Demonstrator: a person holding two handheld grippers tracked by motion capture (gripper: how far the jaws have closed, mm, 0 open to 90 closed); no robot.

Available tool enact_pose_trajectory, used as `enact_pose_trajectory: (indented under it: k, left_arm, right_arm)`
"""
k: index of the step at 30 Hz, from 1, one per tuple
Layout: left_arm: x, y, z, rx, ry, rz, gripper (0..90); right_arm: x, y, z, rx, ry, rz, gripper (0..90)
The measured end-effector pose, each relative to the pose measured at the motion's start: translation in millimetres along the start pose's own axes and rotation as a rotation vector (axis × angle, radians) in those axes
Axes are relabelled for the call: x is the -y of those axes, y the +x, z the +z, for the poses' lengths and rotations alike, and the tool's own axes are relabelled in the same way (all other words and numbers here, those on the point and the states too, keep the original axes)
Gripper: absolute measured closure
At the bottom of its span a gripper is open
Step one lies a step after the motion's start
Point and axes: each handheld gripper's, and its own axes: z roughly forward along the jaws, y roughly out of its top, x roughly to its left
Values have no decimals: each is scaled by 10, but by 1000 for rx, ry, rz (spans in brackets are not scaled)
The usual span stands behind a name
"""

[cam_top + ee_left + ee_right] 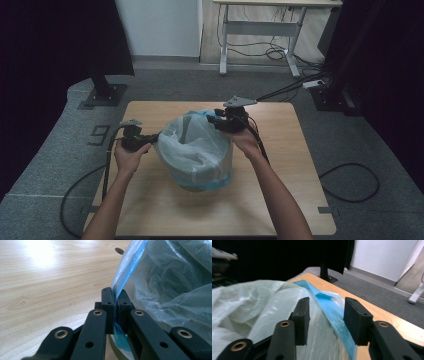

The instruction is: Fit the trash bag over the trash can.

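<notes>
The translucent bin liner [192, 145] with its blue drawstring hem [329, 310] sits draped over a bin mid-counter [280, 210], mouth facing up. The left tongs [115, 302] pinch the hem at the bag's left edge. The right tongs [327, 320] are spread, straddling the hem on the far right rim, which runs lengthwise between their jaws.

wooden table [280, 200], grey carpet [45, 165], far desk [260, 25]

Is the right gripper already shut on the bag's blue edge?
No. In the right gripper view the right gripper stands open, its fingers apart on either side of the blue edge of the bag.
</notes>
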Motion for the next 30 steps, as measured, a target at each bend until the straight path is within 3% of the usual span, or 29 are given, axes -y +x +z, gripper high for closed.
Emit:
enact_pose_trajectory:
  k: [3, 6, 11, 18, 24, 26, 30]
  left_arm:
    - [-2, 15, -6, 0, 1, 1, 865]
    - [-2, 28, -14, 0, -2, -1, 864]
    - [-4, 41, -28, -2, -7, -3, 859]
    - [-6, 35, -7, 2, -4, -2, 843]
    - [-31, 12, 36, -14, 29, 20, 787]
    - [-45, -10, 24, -39, 17, 27, 744]
    - [-59, -46, -23, -106, -12, 71, 534]
  right_arm:
    - [-3, -17, 71, 10, 17, -4, 621]
    - [-13, -75, 96, 9, 20, 25, 728]
    - [-28, -131, 113, -10, 38, 33, 889]
    - [-30, -200, 108, 12, 31, 52, 892]
    - [79, -341, 166, 15, 50, 110, 892]
    - [161, -406, 182, 20, 62, 137, 892]
    - [357, -482, 218, 16, 80, 161, 892]
